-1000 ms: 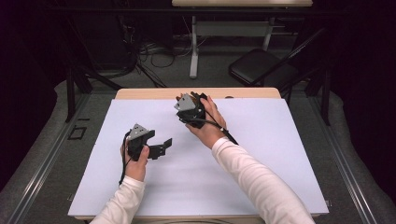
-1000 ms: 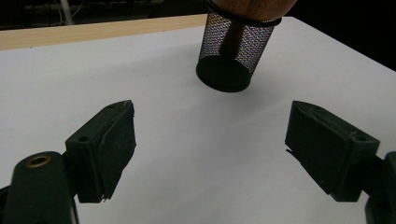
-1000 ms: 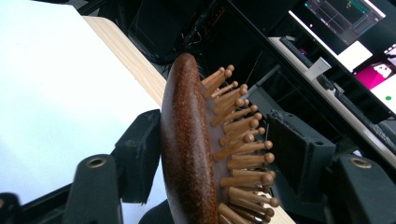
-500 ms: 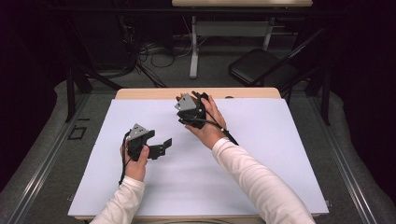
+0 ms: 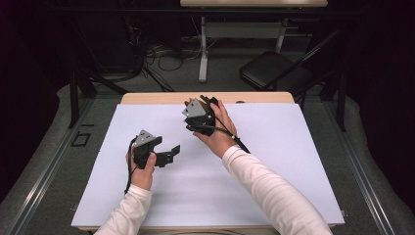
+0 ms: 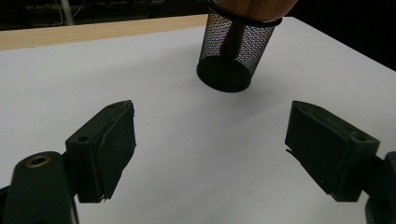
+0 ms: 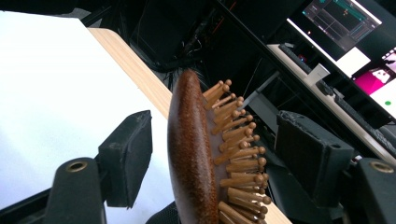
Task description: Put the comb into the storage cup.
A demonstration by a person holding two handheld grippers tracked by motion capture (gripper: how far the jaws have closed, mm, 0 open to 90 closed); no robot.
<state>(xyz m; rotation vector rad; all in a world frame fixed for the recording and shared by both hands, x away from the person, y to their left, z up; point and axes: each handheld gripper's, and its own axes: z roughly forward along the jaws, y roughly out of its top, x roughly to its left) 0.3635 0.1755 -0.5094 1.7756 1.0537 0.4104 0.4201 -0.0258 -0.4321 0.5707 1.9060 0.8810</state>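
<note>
A wooden hairbrush (image 7: 189,154) stands upright, bristles to the right, between the jaws of my right gripper (image 7: 215,123). The jaws have just been opening, and there is a gap on each side of the brush. The left gripper view shows the brush's handle end in a black mesh cup (image 6: 233,56) on the white sheet. In the high view my right gripper (image 5: 204,104) is near the table's far edge, and the hand hides the cup. My left gripper (image 5: 169,154) rests at mid-left, open, with nothing between its fingers (image 6: 109,149).
A white sheet (image 5: 274,161) covers the table, with a wooden strip (image 5: 156,98) bare along the far edge. Beyond it are a black chair (image 5: 274,73), cables and another desk. Lit monitors (image 7: 345,23) show in the right gripper view.
</note>
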